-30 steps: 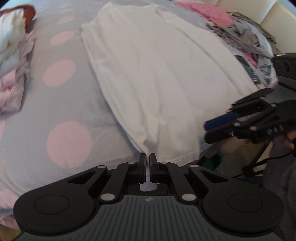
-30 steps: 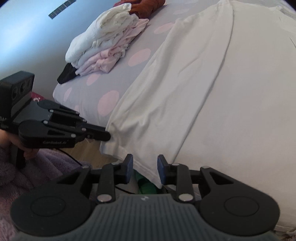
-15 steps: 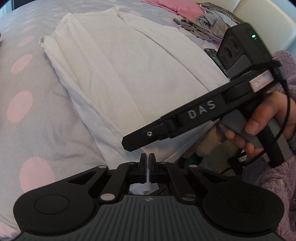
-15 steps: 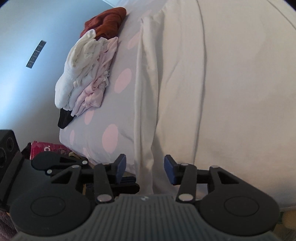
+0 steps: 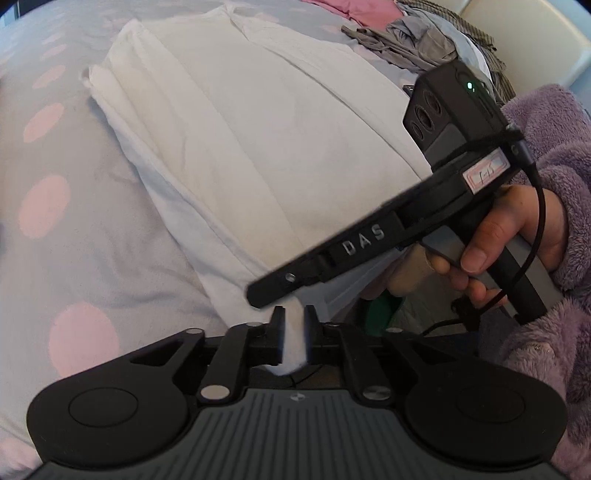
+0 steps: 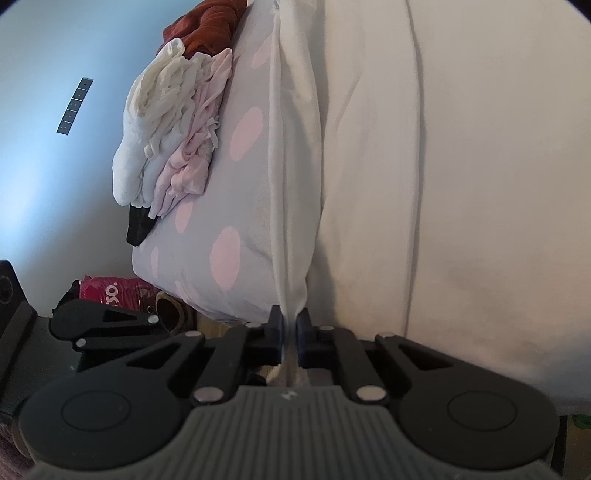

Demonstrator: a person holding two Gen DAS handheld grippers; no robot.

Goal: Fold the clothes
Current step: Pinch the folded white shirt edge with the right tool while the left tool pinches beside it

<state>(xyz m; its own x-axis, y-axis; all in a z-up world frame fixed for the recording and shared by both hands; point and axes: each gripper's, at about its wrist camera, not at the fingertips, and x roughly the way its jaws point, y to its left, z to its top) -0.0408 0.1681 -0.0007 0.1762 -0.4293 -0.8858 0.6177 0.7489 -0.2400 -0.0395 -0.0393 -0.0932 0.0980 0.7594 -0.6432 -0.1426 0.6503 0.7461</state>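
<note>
A white T-shirt [image 5: 266,147] lies spread on the bed [image 5: 85,236], whose grey cover carries pink dots. Its near side is doubled over into a long lengthwise fold, and the corner of the hem hangs at the bed's edge. The left tongs [image 5: 294,325] stand a little apart with that white corner bunched between the pads; the cloth fills the gap, though whether it is gripped firmly cannot be told. The right tongs [image 6: 290,336] are pressed together on the same folded edge of the T-shirt [image 6: 461,166], just beside the left pair. In the left wrist view the right tongs [image 5: 258,295] reach in from the right, held by a hand [image 5: 517,240] in a fuzzy purple sleeve [image 5: 554,155] (the tool's body bears the letters DAS). A stack of folded white and pink clothes [image 6: 170,125] sits at the bed's far left side with a rust-red garment [image 6: 207,26] behind it. Crumpled grey clothes [image 5: 417,40] lie at the far right
</note>
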